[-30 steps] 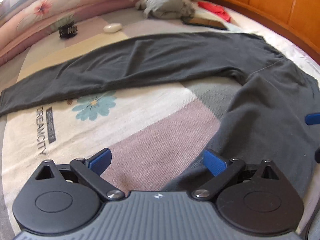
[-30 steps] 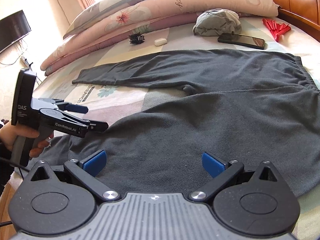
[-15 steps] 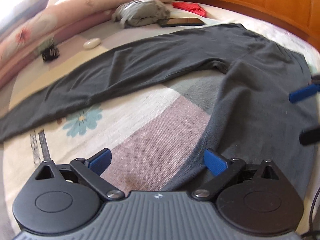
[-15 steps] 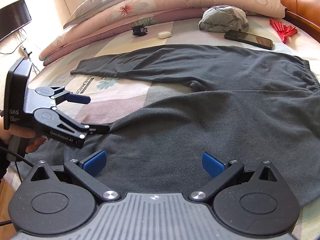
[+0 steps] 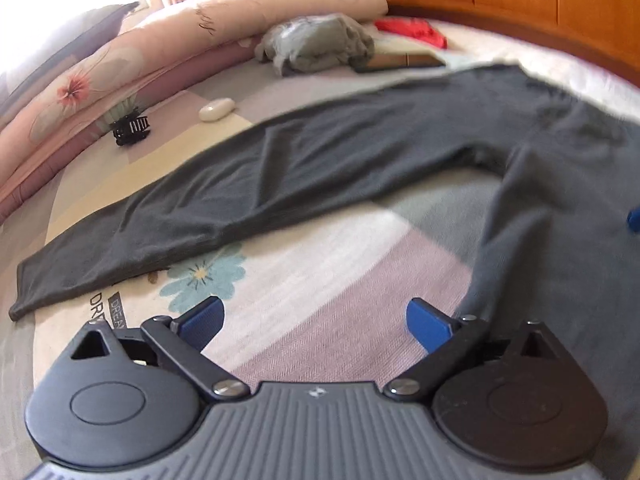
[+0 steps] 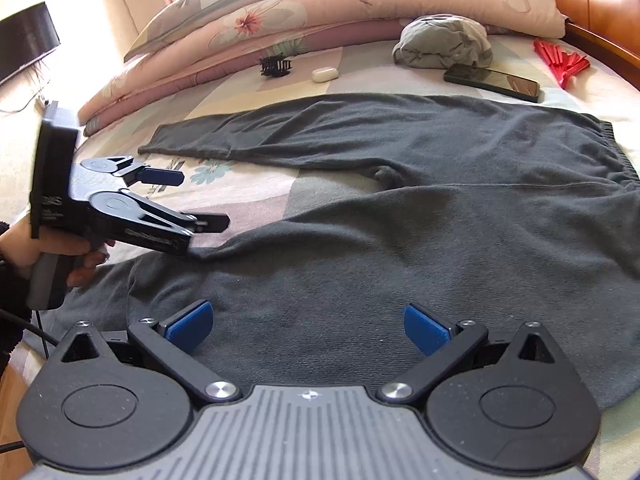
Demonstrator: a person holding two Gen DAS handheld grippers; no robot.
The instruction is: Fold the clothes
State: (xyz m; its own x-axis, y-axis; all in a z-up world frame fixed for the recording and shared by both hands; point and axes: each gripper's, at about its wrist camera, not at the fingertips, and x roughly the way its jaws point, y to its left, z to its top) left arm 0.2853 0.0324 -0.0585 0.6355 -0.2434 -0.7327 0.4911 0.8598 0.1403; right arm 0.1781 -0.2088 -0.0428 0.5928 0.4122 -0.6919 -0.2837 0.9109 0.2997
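Both grippers hang with jaws spread wide — the left gripper (image 6: 200, 200), gripped by a hand (image 6: 60, 252), and the right gripper (image 6: 308, 326).

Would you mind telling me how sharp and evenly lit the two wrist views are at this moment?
Left wrist view: motion-blurred, worst at the trousers' waist end on the right; window glare washes out the upper left. Right wrist view: sharp, trousers' weave and the phone crisp; glare blows out the pillows at top; fisheye bends the bed edge.
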